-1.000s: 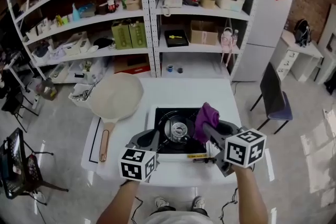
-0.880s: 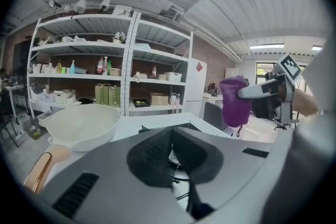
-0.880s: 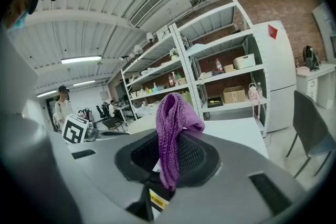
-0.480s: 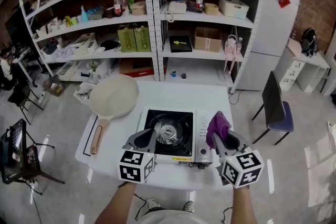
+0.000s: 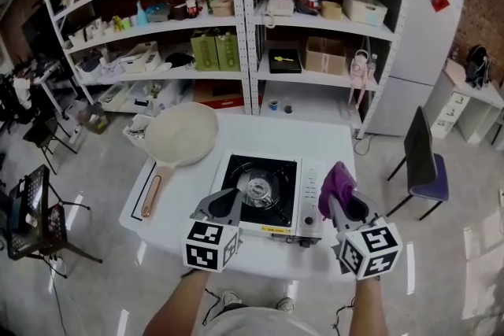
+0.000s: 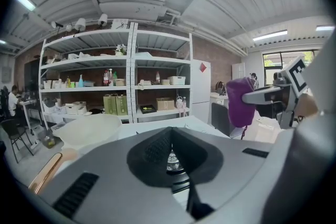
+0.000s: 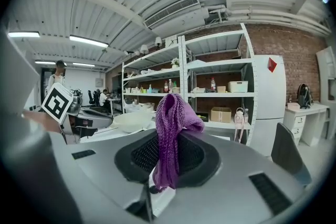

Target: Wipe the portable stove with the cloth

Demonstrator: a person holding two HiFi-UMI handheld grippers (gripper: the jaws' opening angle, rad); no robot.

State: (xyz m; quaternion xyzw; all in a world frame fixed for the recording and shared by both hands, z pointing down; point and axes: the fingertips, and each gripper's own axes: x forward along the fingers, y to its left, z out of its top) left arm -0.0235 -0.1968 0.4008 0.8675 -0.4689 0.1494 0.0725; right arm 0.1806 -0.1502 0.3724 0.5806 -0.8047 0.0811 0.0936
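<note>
The portable stove [image 5: 309, 204] has a white body and a black burner top, and it stands on the white table [image 5: 272, 136]. A purple cloth [image 5: 337, 182] hangs from my right gripper [image 5: 339, 197], which is shut on it just above the stove's right end. The cloth [image 7: 169, 128] drapes over the tips of the right gripper [image 7: 169, 140]. My left gripper [image 5: 227, 204] is shut and holds nothing, at the stove's front left corner. Past the tip of the left gripper [image 6: 171, 134] the burner [image 6: 172, 161] shows, with the cloth [image 6: 240, 103] at the right.
A cream frying pan [image 5: 181, 134] with a wooden handle [image 5: 150, 196] lies left of the stove. Loaded white shelves [image 5: 244, 35] and a white fridge [image 5: 413, 51] stand behind the table. A chair [image 5: 423, 166] is at the right and a black cart [image 5: 31, 208] at the left.
My right gripper has carried the cloth from over the burner to the stove's right end. The left gripper stays at the stove's front left. The head view has shifted.
</note>
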